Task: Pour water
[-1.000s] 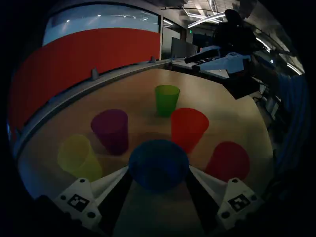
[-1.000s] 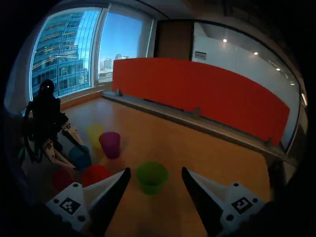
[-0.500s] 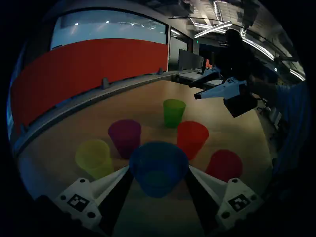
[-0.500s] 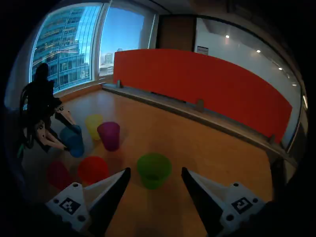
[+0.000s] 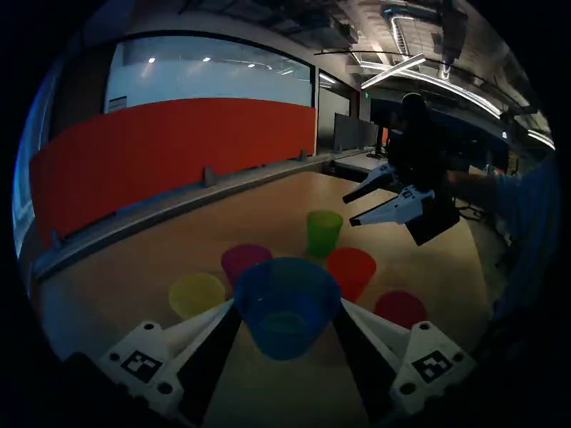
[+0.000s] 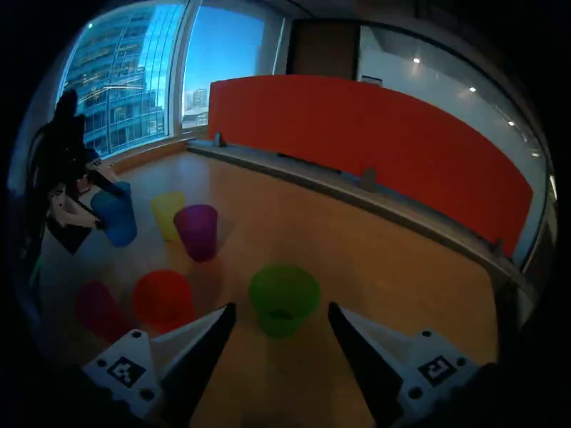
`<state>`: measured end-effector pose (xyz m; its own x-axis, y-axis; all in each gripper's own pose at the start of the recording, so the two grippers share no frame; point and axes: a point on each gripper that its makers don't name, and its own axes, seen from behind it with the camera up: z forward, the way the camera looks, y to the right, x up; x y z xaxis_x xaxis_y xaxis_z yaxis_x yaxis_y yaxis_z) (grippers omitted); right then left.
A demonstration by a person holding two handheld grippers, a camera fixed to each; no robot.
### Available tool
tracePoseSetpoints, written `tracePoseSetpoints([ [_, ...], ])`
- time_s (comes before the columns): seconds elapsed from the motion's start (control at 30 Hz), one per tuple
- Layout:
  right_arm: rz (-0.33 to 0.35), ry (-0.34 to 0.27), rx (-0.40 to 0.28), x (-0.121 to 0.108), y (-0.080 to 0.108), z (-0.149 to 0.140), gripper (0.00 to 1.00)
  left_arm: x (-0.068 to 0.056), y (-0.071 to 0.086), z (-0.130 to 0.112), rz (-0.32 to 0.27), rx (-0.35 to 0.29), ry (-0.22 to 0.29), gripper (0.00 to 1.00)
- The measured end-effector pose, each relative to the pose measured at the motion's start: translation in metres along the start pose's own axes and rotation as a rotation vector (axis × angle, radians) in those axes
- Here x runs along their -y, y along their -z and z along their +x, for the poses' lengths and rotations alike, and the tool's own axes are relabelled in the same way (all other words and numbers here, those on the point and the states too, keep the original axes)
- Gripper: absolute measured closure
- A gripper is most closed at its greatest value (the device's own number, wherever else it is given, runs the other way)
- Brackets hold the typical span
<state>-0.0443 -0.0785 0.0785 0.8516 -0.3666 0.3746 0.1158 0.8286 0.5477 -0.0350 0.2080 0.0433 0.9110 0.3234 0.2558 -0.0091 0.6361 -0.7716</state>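
Blue cup (image 5: 287, 324) upright, mouth up, axis vert., clamped in L claw (image 5: 285, 304); R claw (image 6: 280, 306) open nr green cup (image 6: 283, 296).

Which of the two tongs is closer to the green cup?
Right. The right tongs sit open just short of the green cup; the left tongs hold the blue cup farther off.

A: Colours of the 6 cups?
B: A blue cup (image 5: 287, 307), green cup (image 6: 283, 298), purple cup (image 6: 196, 230), yellow cup (image 6: 167, 212), orange-red cup (image 6: 163, 298), crimson cup (image 6: 96, 308).
A: And around them?
B: Tan wooden table (image 6: 371, 271), red partition (image 6: 371, 143). The right gripper (image 6: 280, 307) is white, with black-and-white square tags (image 6: 126, 372).
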Motion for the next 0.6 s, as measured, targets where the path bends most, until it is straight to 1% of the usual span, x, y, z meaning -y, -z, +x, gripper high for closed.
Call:
tracePoseSetpoints([
  [0.17,0.001,0.001,0.019,0.0,-0.007,-0.008,0.0,0.004,0.01,0.012,0.019,-0.034,-0.002,0.15],
  [0.3,-0.001,-0.002,0.03,-0.001,-0.014,-0.013,0.0,0.003,0.017,0.021,0.029,-0.059,-0.004,0.15],
  [0.6,0.003,-0.006,0.05,-0.002,-0.029,-0.021,0.0,0.004,0.033,0.031,0.051,-0.094,-0.013,0.14],
])
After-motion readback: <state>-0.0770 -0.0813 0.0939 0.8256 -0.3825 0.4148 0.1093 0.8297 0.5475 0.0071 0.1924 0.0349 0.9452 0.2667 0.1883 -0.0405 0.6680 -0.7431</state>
